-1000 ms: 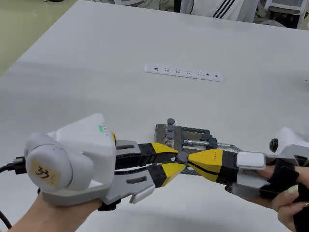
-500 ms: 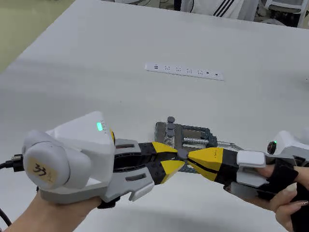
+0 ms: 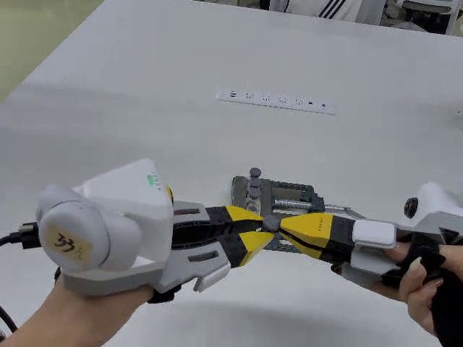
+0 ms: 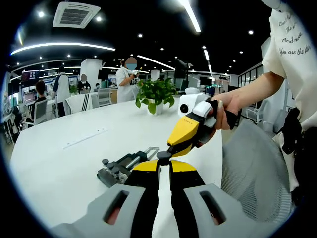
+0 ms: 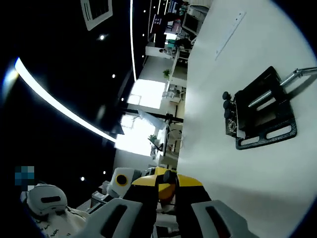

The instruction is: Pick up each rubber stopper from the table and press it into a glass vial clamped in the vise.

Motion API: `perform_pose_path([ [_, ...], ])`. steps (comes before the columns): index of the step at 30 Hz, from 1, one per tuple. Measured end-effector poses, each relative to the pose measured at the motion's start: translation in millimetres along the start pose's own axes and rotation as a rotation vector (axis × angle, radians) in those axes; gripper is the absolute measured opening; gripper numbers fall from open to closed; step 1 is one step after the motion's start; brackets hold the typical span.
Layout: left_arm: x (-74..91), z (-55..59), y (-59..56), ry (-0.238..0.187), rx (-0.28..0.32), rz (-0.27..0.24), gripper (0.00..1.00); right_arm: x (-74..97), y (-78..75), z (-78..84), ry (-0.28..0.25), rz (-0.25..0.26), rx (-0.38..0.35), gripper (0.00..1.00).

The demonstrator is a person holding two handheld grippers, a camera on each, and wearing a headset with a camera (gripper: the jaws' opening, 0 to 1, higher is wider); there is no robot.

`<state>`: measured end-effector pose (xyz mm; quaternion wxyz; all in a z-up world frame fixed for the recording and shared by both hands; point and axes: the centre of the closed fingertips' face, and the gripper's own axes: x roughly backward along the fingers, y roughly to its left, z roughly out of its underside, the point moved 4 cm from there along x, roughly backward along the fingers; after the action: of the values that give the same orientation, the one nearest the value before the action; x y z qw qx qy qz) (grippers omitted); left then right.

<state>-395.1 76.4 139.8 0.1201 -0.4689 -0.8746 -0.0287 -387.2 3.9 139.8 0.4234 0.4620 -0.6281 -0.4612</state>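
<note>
Gripping left gripper in bare left hand, bottom left of head view, nearest the camera. Pinching a dark grey rubber stopper at the very tips of the yellow jaws, with only a narrow gap between them. Seeing the same in left gripper view, with the stopper sitting right at the jaw tips.

Pointing right gripper in from the right side, in right hand wearing a black strap or glove. Sitting tip to tip with the left gripper, touching the same stopper from the opposite side. Reading the right jaws as close together, but not managing to tell whether clamped on the stopper or just resting against it.

Holding the stopper in the air over the white table, just in front of the vise. Seeing that vise lying flat on the table just behind the tips, screw running off to the right. Spotting a short row of upright vials at its left end, dark stoppers already on top. Not resolving the glass, too small.

Noting a white power strip further back, well apart from the vise, lying across the table.

Catching in left gripper view a potted plant at the far table edge, with people standing beyond it.
</note>
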Motion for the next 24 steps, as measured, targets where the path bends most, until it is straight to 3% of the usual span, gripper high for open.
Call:
perform_pose_path([
  [5, 1.2, 6.3, 0.8, 0.016, 0.006, -0.002, 0.04, 3.3, 3.3, -7.6, 0.017, 0.033, 0.198, 0.22],
  [10, 0.9, 10.3, 0.1, 0.030, 0.011, 0.003, 0.04, 6.4, 5.0, -13.3, 0.079, 0.114, 0.475, 0.28],
  [16, -0.5, 13.9, -1.4, 0.044, 0.014, 0.013, 0.04, 9.8, 3.1, -22.9, 0.219, 0.177, 0.792, 0.30],
  [20, -1.9, 14.6, -2.9, 0.051, 0.014, 0.020, 0.04, 6.0, 7.1, -20.9, 0.312, 0.208, 0.946, 0.30],
  [24, -3.3, 16.5, -4.4, 0.063, 0.009, 0.031, 0.04, 3.3, 7.7, -17.1, 0.439, 0.226, 1.116, 0.29],
])
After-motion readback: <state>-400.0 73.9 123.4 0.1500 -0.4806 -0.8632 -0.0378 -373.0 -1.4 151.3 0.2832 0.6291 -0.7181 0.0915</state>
